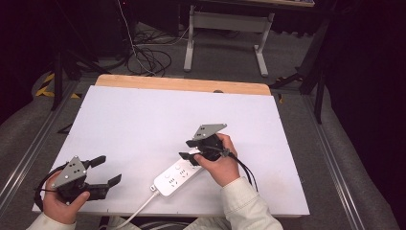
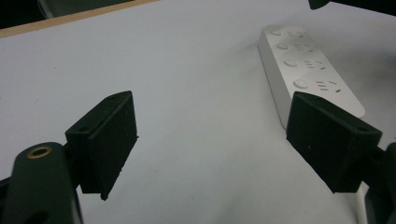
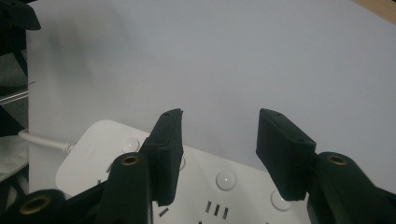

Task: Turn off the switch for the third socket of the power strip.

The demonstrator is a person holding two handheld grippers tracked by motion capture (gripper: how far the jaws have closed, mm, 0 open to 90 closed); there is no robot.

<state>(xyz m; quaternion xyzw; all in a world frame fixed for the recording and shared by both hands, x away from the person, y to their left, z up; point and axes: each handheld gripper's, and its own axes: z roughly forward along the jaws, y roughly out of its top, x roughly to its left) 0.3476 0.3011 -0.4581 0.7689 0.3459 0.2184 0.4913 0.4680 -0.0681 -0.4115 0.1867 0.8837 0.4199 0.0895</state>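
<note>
White plastic power strip (image 1: 175, 178), long and flat with its cord trailing off the table's (image 1: 143, 115) near edge, is lying by that edge; the right gripper (image 1: 190, 149) is hovering over its far end, jaws parted around nothing. The left gripper (image 1: 109, 170) is waiting at the near left corner, jaws standing wide apart and empty.

flat white rectangular board (image 1: 143, 124) on a wooden table; white plastic power strip (image 1: 174, 178) lies flat near its front edge.
</note>
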